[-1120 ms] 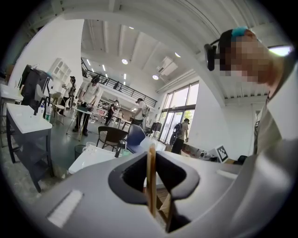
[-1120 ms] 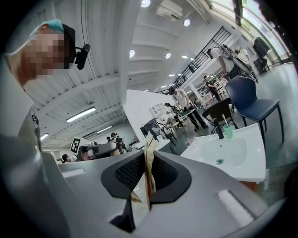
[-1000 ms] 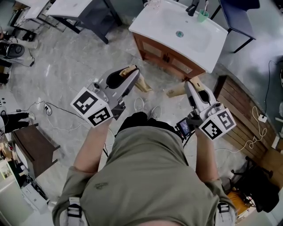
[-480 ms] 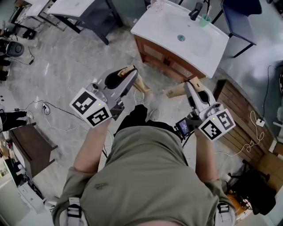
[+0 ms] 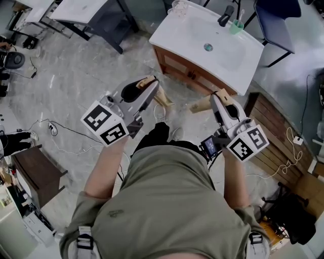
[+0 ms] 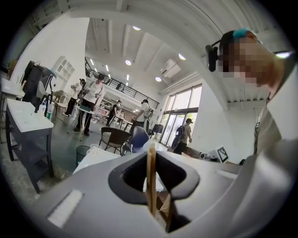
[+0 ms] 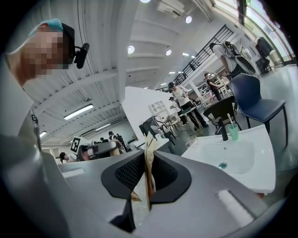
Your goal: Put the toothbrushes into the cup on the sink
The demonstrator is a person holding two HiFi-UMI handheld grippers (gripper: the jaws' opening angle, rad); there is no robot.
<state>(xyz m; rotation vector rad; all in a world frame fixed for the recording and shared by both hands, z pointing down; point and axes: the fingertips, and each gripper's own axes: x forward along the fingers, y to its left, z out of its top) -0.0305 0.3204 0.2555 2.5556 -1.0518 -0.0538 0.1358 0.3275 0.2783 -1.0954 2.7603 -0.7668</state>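
In the head view, the left gripper (image 5: 150, 81) and right gripper (image 5: 200, 105) are held apart above the floor. A green cup (image 5: 236, 27) holding one toothbrush (image 5: 241, 14) is seen on the white sink (image 5: 228, 58), beside the black tap (image 5: 225, 16). In the left gripper view, the tan pads (image 6: 151, 162) are pressed together, empty. In the right gripper view, its pads are likewise closed on nothing.

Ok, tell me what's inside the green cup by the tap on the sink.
One white toothbrush stands in the green cup, its head poking above the rim. The cup's wall hides the lower handle and the bottom, so anything else inside cannot be seen.
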